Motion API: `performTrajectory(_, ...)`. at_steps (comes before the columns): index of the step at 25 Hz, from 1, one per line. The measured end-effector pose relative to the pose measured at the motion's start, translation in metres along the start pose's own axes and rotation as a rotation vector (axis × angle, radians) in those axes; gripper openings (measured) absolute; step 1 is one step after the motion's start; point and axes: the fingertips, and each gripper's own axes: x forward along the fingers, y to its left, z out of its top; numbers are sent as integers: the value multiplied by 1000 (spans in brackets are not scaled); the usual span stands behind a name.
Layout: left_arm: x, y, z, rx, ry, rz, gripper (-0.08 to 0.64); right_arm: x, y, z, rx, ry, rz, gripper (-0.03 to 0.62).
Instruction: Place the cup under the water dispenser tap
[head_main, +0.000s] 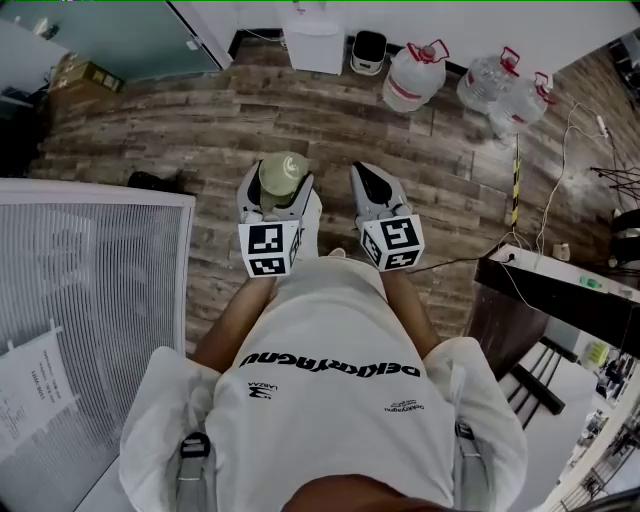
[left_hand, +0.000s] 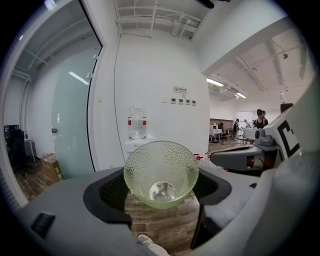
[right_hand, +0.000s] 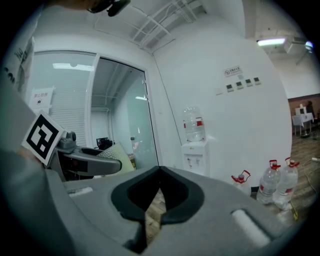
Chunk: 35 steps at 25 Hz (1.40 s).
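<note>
The left tool (left_hand: 161, 200) is pinching the cup (left_hand: 161, 172). Its jaws stand wide apart, and one dark pad bears on each side of the cup wall. The wide spread matches the broad upper part of the cup. A grip on two opposite sides should keep the cup from rolling while it is carried.

The right tool (right_hand: 159, 192) is empty, with its jaw tips pressed together. It rides just beside the left tool, probably as a spare.

The cup is pale green and translucent, with a dimpled wall that tapers to a small clear base. Its mouth faces back toward the person, so the inside and the base are visible. The cup holds nothing. Whether it lies fully on its side cannot be told.

The cup hangs above the plank floor (head_main: 400, 130), well apart from the dispenser (left_hand: 137, 142). The dispenser stands against the wall at the far edge of the floor. Both tools point toward it. Judged from this, the carry is under way and the placing under the tap is not yet done. The cup will likely need to be turned upright first.
</note>
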Motion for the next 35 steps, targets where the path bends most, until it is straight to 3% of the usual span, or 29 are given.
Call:
performTrajectory(8,77,27,14,-31,-12,-19,371,66,-47,18,-55,14,-47,-2)
performTrajectory(16,171,95,49,-72,12,-26,371,171,-87,54,-68,52,-82,-2)
performTrajectory(27,304,201,109,-51,14,-77,371,337,-125,126,-104,40,-114,-2)
performTrajectory(35,375,253,117,-5,25,-124,371,414,-142,141,-117,35,-154,-2)
